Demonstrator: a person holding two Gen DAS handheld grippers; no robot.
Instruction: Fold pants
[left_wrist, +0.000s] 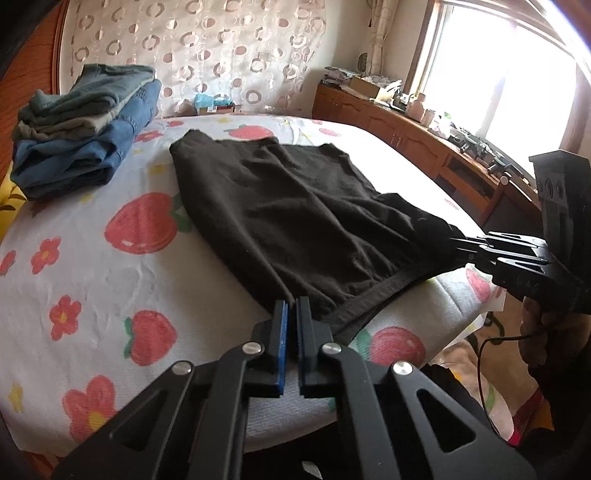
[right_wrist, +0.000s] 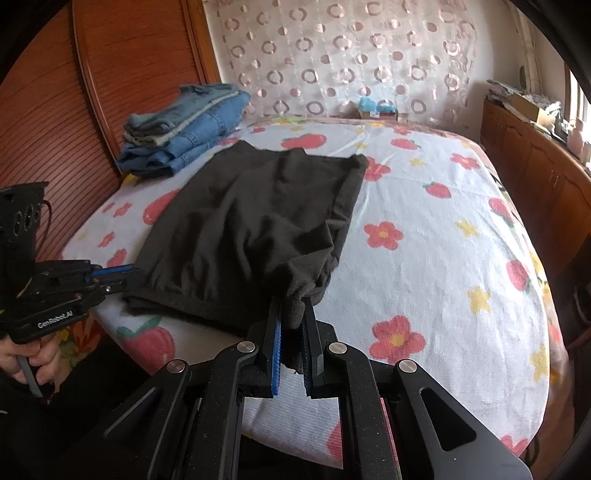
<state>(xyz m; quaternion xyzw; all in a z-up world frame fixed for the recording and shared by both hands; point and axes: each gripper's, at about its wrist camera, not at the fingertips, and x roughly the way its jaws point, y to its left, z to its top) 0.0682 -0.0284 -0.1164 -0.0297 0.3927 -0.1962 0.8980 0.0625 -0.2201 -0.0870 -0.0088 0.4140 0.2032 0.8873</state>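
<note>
Pants (left_wrist: 280, 218) are already folded into a short black rectangle at the bed's (left_wrist: 74, 280) near edge. My right gripper (right_wrist: 293, 332) is clamped on the near right corner, left gripper (left_wrist: 290, 314) pinched on the near left. Another fold left, I'd guess, then onto the jeans stack (left_wrist: 85, 125) far left.

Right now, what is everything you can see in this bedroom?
black pants: one, black, spread flat on the bed, near edge.
folded jeans stack: one pile, blue and grey-green, far left on the bed.
bed sheet: one, white with red strawberries and flowers, covers the bed.
curtain: one, white with ring pattern, behind the bed.
wooden cabinet: one, brown, cluttered top, under the window.
left gripper: one, black, jaws shut at the pants' near left corner.
right gripper: one, black, jaws shut on the near right corner.
</note>
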